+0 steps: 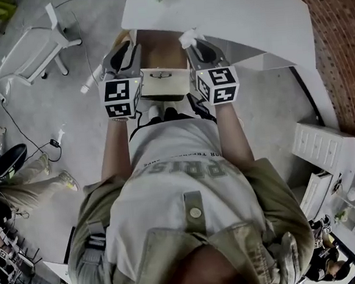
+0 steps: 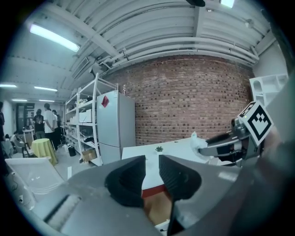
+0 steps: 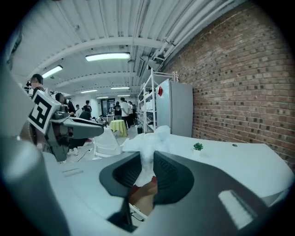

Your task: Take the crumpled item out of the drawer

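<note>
Brick wall [image 3: 239, 83] behind: crumpled item [image 3: 148, 140] clamped between right gripper [image 3: 146, 169] jaws

A white bench [image 1: 228, 12] stands at the far side, with a small green plant [image 3: 198, 146] on its top. Behind it runs a red brick wall [image 2: 193, 101]. Left of the wall stand a grey refrigerator [image 2: 115, 126] and metal shelving [image 2: 83, 122]. Far left, people [image 2: 46, 120] stand near a round table with a yellow cloth [image 2: 42, 151]. A white chair [image 1: 36, 51] stands on the grey floor [image 1: 273, 109].
</note>
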Tool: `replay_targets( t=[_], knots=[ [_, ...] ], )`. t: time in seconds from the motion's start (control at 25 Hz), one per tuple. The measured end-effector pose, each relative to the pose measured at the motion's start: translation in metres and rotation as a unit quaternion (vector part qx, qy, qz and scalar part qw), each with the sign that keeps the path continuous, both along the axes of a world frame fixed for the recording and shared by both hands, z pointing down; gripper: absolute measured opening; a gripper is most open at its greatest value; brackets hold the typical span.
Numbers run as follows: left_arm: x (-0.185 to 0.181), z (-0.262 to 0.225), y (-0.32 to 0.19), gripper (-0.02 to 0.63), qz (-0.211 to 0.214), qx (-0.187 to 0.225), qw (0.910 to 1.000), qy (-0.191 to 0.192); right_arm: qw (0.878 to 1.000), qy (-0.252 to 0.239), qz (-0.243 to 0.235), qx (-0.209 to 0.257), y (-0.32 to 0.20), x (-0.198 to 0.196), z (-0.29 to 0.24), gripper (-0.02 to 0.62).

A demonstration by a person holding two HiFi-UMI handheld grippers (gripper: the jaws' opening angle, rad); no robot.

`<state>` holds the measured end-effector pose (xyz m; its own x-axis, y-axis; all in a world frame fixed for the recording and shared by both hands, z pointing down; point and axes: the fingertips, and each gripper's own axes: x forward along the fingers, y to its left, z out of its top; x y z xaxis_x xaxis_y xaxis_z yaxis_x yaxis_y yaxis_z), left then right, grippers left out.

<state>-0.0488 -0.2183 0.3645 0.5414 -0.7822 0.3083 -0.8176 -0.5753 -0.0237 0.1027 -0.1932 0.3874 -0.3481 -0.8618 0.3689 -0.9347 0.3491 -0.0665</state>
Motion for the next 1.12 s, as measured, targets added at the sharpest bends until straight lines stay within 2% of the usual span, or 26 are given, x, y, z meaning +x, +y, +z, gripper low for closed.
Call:
replay_targets(
  t=[0.28, 0.48, 0.68, 0.88, 1.04, 1.12],
  knots=[
    [0.012, -0.013, 0.002, 0.008, 0.007, 0.023, 0.9997, -0.002, 0.999, 0.009, 0.010, 0.046, 0.015, 0.006, -0.025, 0.081],
    [0.017, -0.016, 0.001, 0.008, 0.019, 0.024, 0.9995, -0.001, 0.997, -0.020, 0.027, 0.075, 0.019, 0.008, -0.045, 0.081],
    [0.017, -0.022, 0.002, 0.008, 0.024, 0.032, 0.9992, -0.002, 0.995, -0.023, 0.041, 0.089, 0.021, 0.011, -0.055, 0.081],
    [0.012, -0.024, 0.003, 0.008, 0.024, 0.035, 0.9991, -0.004, 0.992, -0.019, 0.054, 0.108, 0.026, 0.008, -0.063, 0.081],
    [0.006, -0.027, 0.004, 0.008, 0.021, 0.036, 0.9991, -0.005, 0.992, 0.014, 0.068, 0.105, 0.029, 0.008, -0.062, 0.073],
    [0.003, -0.026, 0.003, 0.008, 0.019, 0.032, 0.9993, -0.003, 0.992, 0.015, 0.068, 0.104, 0.029, 0.007, -0.062, 0.072]
  ],
)
